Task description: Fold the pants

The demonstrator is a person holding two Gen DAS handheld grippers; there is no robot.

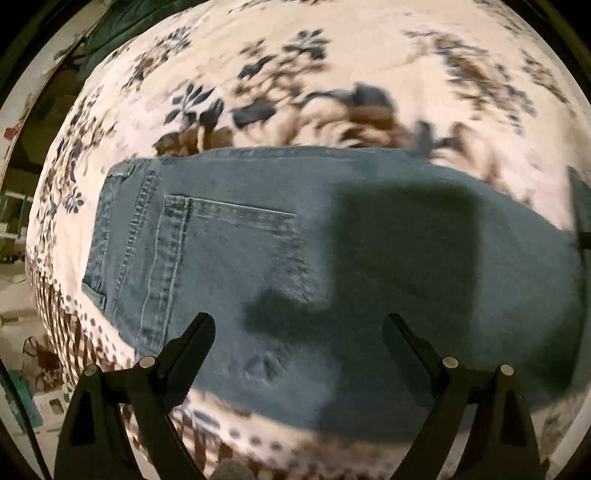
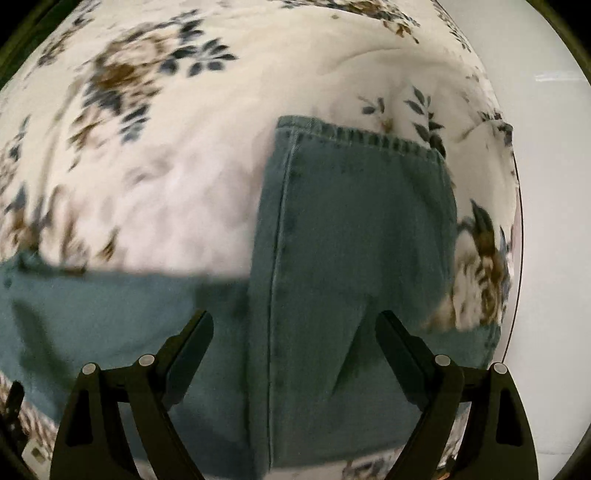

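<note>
Blue denim pants [image 1: 258, 236] lie flat on a white floral bedspread [image 1: 332, 55]. The left wrist view shows the waistband end at the left, with a back pocket [image 1: 229, 251] facing up. My left gripper [image 1: 297, 325] is open and empty, hovering over the seat of the pants. In the right wrist view a pant leg [image 2: 354, 240] is bent away from me, its hem [image 2: 362, 138] at the far end, lying over the rest of the pants [image 2: 110, 314]. My right gripper [image 2: 293, 325] is open and empty above that leg.
The bedspread [image 2: 184, 166] covers the bed. A white wall [image 2: 546, 184] stands to the right of the bed. The bed's left edge drops to a cluttered floor [image 1: 22, 314]. A dark green cloth [image 1: 122, 29] lies at the far left corner.
</note>
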